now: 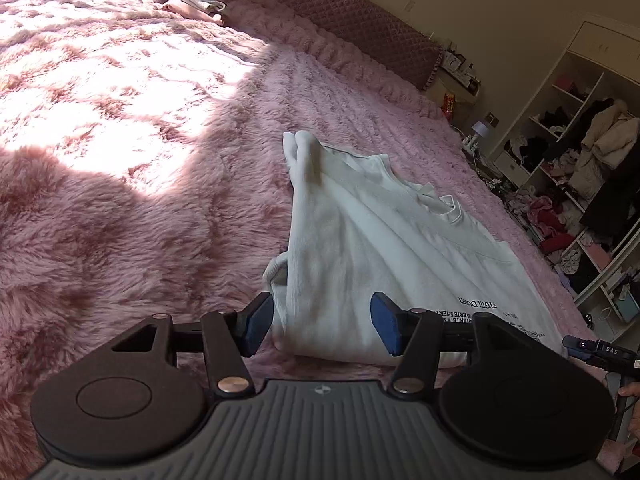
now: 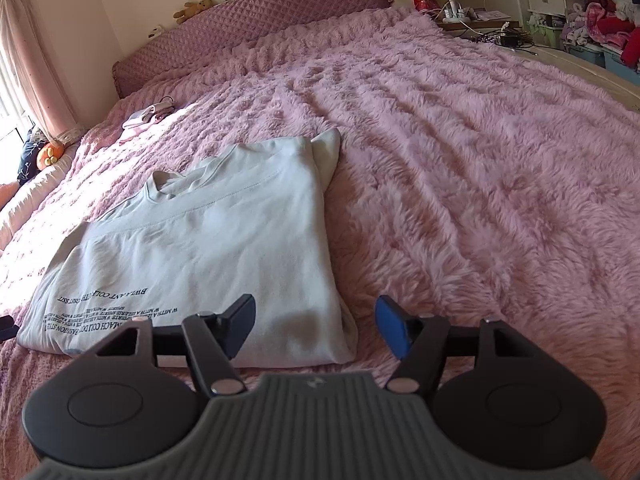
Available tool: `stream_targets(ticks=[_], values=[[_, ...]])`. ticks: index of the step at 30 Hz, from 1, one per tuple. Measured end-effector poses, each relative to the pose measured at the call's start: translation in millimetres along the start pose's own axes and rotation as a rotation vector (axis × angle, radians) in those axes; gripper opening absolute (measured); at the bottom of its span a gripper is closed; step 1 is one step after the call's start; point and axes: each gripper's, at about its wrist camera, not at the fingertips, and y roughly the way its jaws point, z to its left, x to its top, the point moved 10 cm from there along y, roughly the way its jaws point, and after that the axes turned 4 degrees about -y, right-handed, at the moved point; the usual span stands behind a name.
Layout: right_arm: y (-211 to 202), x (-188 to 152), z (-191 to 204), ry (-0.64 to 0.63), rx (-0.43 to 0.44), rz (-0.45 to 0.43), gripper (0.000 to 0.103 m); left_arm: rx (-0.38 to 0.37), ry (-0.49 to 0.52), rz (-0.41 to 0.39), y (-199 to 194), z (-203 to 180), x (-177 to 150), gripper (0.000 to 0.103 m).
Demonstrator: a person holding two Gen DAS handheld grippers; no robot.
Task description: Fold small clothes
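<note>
White shirt [image 2: 208, 248] lies on the pink blanket [image 2: 460, 160], sides folded in, black print at the near hem, collar toward 12 o'clock. Left gripper [image 1: 322, 322] jaws apart, hovering over the shirt's near-left edge; right gripper [image 2: 316, 326] jaws apart over its near-right corner, neither gripping. Small folded clothes [image 2: 146, 116] sit far off at 10 o'clock near the headboard [image 2: 248, 20].
</note>
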Motion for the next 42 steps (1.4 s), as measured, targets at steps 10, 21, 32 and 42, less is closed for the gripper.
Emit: stream_targets(ticks=[10, 21, 32, 42], values=[[14.0, -8.6, 8.3, 0.002, -0.064, 0.084, 0.000, 0.063, 0.060, 0.066, 20.4, -1.4, -18.0, 0.022], [0.8, -11.6, -11.2, 0.018, -0.110, 0.078, 0.000, 0.189, 0.112, 0.170, 25.9, 11.9, -25.7, 0.012], [-6.7, -8.0, -14.4, 0.046, -0.162, 0.012, 0.026, 0.144, 0.123, 0.056, -9.7, -11.7, 9.8, 0.015], [28.8, 75.9, 56.7, -0.122, -0.022, -0.160, 0.031, -0.025, 0.161, -0.080, 46.6, -75.2, 68.3, 0.028]])
